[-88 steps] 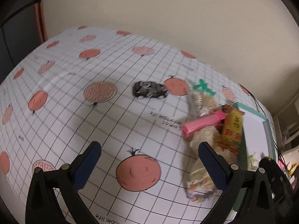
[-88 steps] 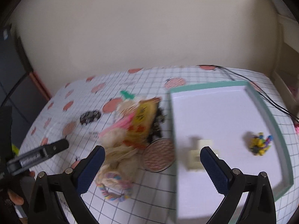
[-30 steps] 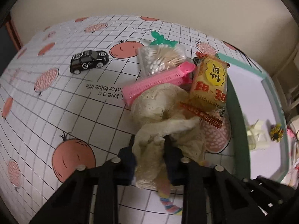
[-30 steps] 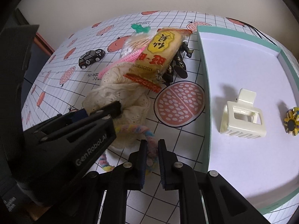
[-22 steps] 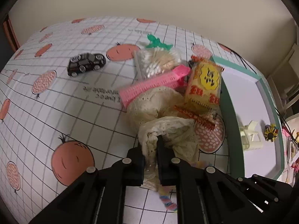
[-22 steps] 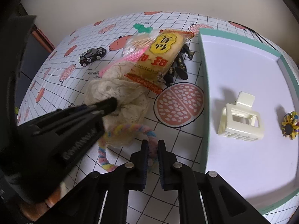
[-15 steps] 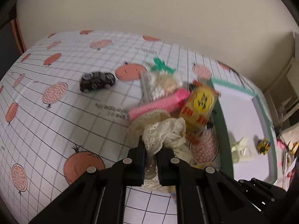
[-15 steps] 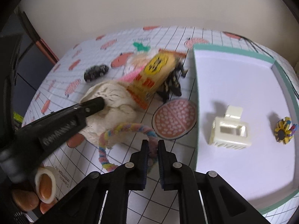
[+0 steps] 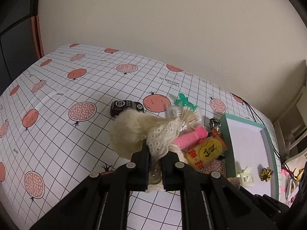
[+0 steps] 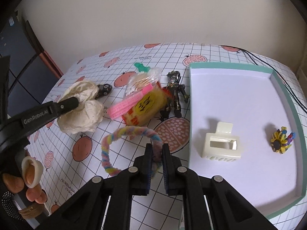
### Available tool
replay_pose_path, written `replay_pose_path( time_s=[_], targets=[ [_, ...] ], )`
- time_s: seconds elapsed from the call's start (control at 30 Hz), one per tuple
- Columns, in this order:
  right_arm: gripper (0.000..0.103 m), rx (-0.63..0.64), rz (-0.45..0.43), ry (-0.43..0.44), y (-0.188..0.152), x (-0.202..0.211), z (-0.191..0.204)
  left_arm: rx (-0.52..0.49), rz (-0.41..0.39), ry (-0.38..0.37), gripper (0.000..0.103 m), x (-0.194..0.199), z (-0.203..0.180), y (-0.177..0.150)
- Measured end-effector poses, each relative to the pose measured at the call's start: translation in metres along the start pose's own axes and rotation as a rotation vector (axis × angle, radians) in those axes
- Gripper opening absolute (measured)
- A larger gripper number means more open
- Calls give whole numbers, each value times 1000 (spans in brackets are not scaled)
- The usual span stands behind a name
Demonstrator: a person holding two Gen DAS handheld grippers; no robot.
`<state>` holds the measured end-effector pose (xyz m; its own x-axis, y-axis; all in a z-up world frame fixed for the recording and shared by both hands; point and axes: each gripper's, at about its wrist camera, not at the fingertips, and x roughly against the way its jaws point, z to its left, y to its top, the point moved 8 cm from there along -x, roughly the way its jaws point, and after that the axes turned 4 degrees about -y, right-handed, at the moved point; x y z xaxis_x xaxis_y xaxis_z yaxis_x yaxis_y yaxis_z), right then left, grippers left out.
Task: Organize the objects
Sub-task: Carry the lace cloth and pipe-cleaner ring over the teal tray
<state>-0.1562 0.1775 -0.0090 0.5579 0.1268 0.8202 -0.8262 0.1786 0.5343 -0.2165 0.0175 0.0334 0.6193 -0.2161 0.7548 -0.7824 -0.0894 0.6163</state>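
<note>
Pomegranate-print tablecloth [image 10: 134, 57] carries the clutter. Left gripper [image 9: 155, 160] pinches the cream lace cloth [image 9: 134, 132], lifted; right gripper [image 10: 157, 153] pinches the pastel fuzzy loop [image 10: 122, 132] beside the tray [image 10: 284, 84]. Better to carry the loop slowly over the rim before releasing.

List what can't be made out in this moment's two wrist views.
- Left wrist: most of the toy car hidden behind the lifted cream lace cloth.
- Left wrist: action figure mostly hidden by the snack packet.
- Right wrist: the pastel fuzzy ring partly covered by the right gripper.
- Right wrist: the snack packet's print is blurred.
- Right wrist: tray corner cut off by the frame edge.
</note>
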Motion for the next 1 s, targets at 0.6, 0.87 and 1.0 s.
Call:
replay_pose_path(
  time_s=[0.6,0.87,1.0],
  targets=[
    [10,-148,-73,-90,-2,47,-90,-130,-66,-107,10,22,-78,-4],
    [10,-232,-64,-186,-19,65,-153,-217,-8,-203,10,19,-138,-32],
    [10,-278,-48,-220,-27,72,-181,-248,39,-252,10,15,-163,-49]
  ],
)
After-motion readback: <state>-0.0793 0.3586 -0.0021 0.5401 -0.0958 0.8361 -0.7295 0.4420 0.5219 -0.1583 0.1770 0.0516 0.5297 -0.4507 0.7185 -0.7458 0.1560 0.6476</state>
